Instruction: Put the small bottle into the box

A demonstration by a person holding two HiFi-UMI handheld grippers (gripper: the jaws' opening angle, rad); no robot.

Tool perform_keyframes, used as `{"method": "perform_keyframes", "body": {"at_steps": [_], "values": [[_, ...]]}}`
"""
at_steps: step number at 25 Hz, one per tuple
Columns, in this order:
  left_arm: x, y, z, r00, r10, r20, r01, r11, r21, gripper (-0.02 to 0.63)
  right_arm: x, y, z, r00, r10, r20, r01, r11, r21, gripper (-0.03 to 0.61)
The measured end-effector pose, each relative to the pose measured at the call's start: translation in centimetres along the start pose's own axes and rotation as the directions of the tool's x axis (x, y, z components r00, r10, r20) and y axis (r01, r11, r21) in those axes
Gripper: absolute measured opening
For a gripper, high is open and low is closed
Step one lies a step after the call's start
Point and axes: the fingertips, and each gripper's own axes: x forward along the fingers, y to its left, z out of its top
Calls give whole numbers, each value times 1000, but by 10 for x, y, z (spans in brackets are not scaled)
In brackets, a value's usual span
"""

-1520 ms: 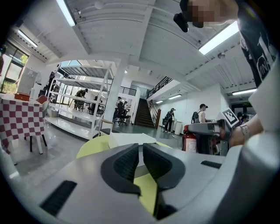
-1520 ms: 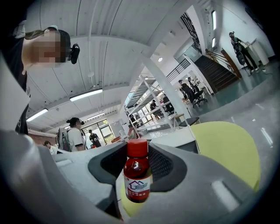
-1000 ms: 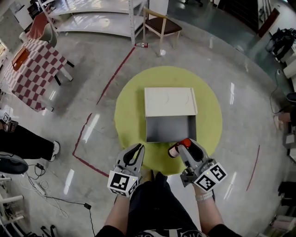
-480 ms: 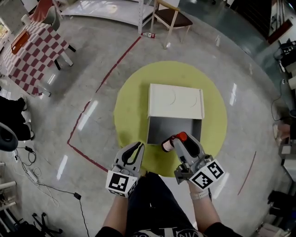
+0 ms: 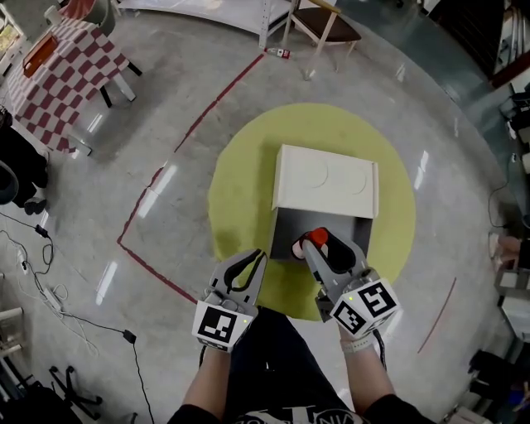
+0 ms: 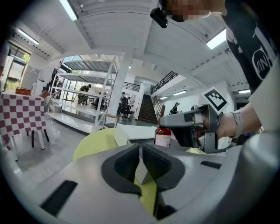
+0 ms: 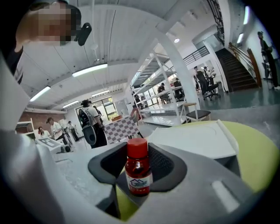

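My right gripper (image 5: 315, 246) is shut on a small red bottle (image 5: 309, 243) with a red cap and white label, held over the near edge of the open grey box (image 5: 352, 230). In the right gripper view the small red bottle (image 7: 138, 173) stands upright between the dark pads, with the box's cream lid (image 7: 197, 140) beyond it. My left gripper (image 5: 251, 267) hangs left of the box over the yellow circle, its jaws shut with nothing between them. In the left gripper view the bottle (image 6: 162, 135) shows to the right, in the right gripper's grip.
The box sits on a round yellow mat (image 5: 240, 190) on a shiny grey floor. Its cream lid (image 5: 326, 180) lies folded back on the far side. Red tape lines (image 5: 157, 186) run at left. A checkered table (image 5: 58, 79), a chair (image 5: 323, 25) and shelving stand farther off.
The right gripper has carried the bottle forward from in front of the box to over its near edge. The left gripper has kept its place beside it.
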Motion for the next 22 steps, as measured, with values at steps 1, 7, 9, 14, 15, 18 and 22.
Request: {"method": "perform_keyframes", "body": {"at_steps": [1,7,9,14,15,18,22], "values": [[1,0,-1,1000,-3,-2,3,1000,0,29,4,0,-3,1000,-1,-20,1,1000,-24,150],[4,2,-5,1000,4,-17,-4,1000,1,29,20,7,-16,995,14,-104,-27,991,-127,146],[3,4,-5,1000,5,-13,-5,1000,-7,29,24,11,-20,992,25,-121,-43,988,-149,144],[1,11,-6,1000,12,-13,-12,1000,-14,29,31,12,-33,985,40,-165,-70,982,-176,144],[1,12,-6,1000,14,-13,-14,1000,-15,29,32,13,-35,984,39,-175,-73,978,-193,144],[0,17,-7,1000,21,-11,-21,999,-26,29,36,16,-38,981,44,-191,-86,971,-222,144],[-1,19,-6,1000,22,-3,-22,999,-32,29,38,20,-41,979,49,-200,-97,966,-239,144]]}}
